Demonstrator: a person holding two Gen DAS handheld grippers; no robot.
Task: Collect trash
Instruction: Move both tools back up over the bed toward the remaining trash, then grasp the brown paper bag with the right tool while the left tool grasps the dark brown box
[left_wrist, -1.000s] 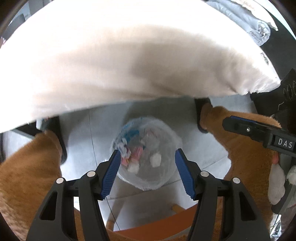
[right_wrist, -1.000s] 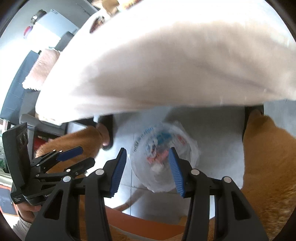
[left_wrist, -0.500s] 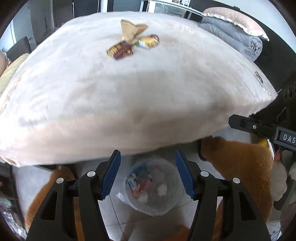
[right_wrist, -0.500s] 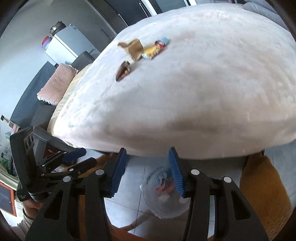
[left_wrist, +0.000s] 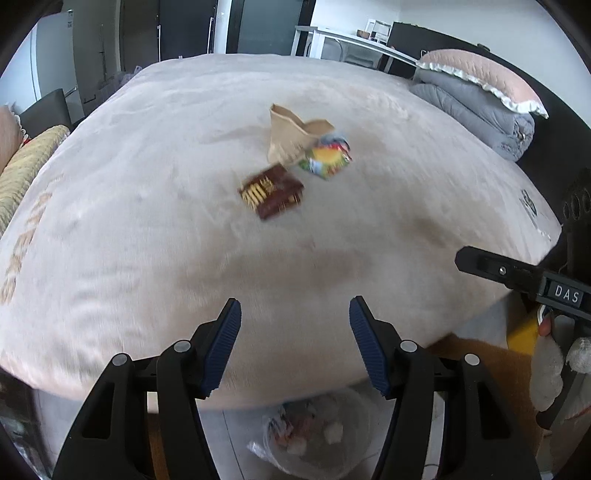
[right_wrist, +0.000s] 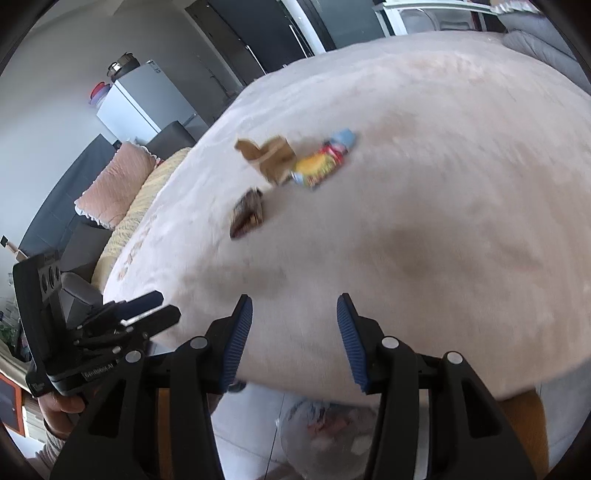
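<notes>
Both my tools empty: left tool (left_wrist: 295, 347) released, right tool (right_wrist: 294, 338) easing wider, nothing between. Three pieces left mid-bed (left_wrist: 147, 240): brown paper bag (left_wrist: 291, 138), colourful wrapper (left_wrist: 327, 157), dark chocolate wrapper (left_wrist: 271, 192). Trash bag (left_wrist: 314, 439) on floor below already holds scraps. Roughly partway.

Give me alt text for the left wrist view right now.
Three pieces of trash lie together on a pale plush bed cover: a brown paper bag, a colourful wrapper and a dark brown packet. The left gripper hangs empty and open at the near edge, above a clear trash bag on the floor.
</notes>
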